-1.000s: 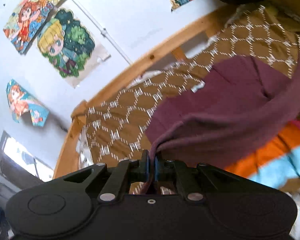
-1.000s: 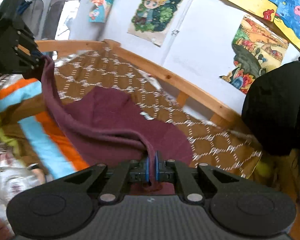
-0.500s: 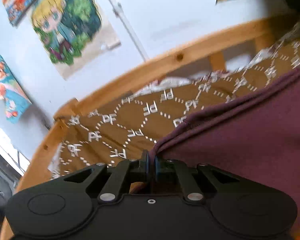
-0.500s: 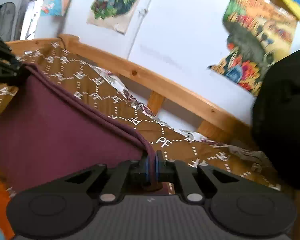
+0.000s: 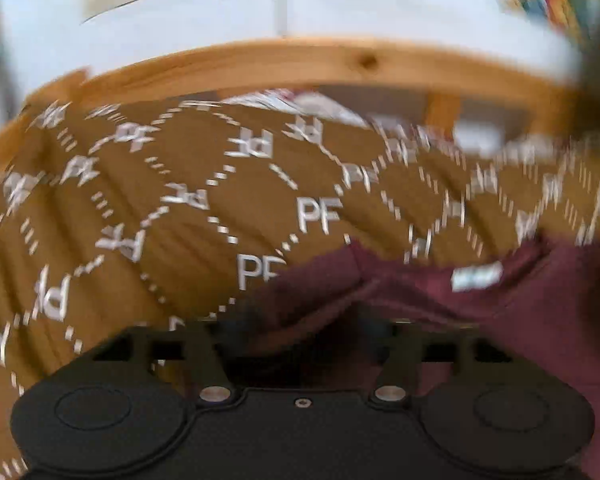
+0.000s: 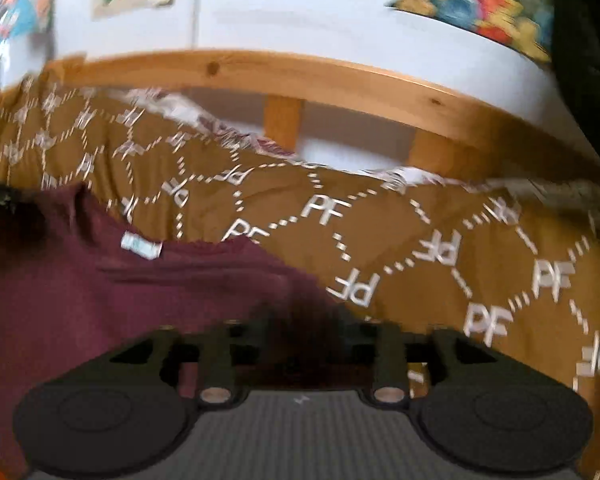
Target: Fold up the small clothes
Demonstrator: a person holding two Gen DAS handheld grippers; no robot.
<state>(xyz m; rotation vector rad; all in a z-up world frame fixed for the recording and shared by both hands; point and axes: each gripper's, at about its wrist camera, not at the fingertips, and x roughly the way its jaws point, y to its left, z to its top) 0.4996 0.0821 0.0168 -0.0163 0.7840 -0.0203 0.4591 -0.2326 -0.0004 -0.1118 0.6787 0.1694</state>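
The maroon garment (image 6: 100,300) is laid flat on the brown patterned bedspread (image 5: 160,208), label side up. Both jaws are spread wide, released. The fold is best pressed smooth and its edges squared before regrasping.

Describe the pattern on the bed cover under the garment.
Mustard-brown bed cover with white dashed hexagons and "PF" letters; clearest in the right wrist view.

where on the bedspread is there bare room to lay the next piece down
Bare brown bedspread lies between the maroon garment and the wooden bed rail, also right of the garment in the right wrist view. The near middle is taken by the garment, with the left tongs and right tongs over it.
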